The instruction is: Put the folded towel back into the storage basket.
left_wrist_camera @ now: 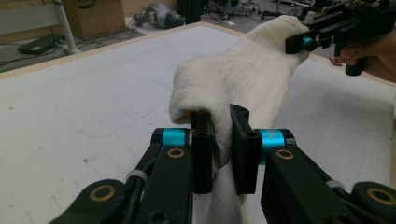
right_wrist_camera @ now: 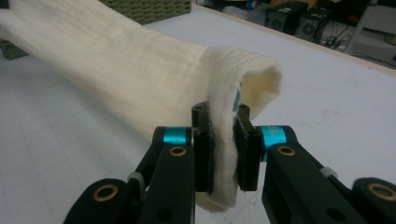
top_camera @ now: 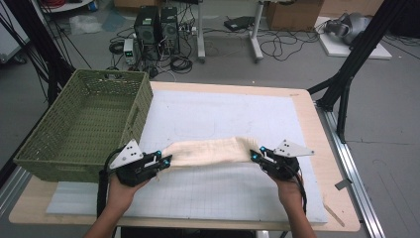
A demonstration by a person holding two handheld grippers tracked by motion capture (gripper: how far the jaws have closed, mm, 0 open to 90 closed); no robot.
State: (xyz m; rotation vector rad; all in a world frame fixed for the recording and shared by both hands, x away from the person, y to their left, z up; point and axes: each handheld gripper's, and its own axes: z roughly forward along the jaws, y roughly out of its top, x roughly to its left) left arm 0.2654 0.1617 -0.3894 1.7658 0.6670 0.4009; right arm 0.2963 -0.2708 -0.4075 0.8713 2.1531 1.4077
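Note:
A cream folded cloth [top_camera: 210, 151] hangs stretched between my two grippers, just above the white grid mat [top_camera: 213, 198]. My left gripper [top_camera: 166, 160] is shut on the cloth's left end; in the left gripper view the cloth [left_wrist_camera: 243, 79] is pinched between the black jaws of the left gripper [left_wrist_camera: 222, 140]. My right gripper [top_camera: 255, 154] is shut on the cloth's right end, and the right gripper view shows the fabric edge [right_wrist_camera: 140, 70] clamped in the right gripper [right_wrist_camera: 223, 149]. In the left gripper view the right gripper [left_wrist_camera: 303, 43] holds the far end.
A green woven basket [top_camera: 86, 124] stands at the table's left, close behind my left hand. The mat covers most of the wooden table [top_camera: 322, 144]. Computers and cables lie on the floor beyond the far edge.

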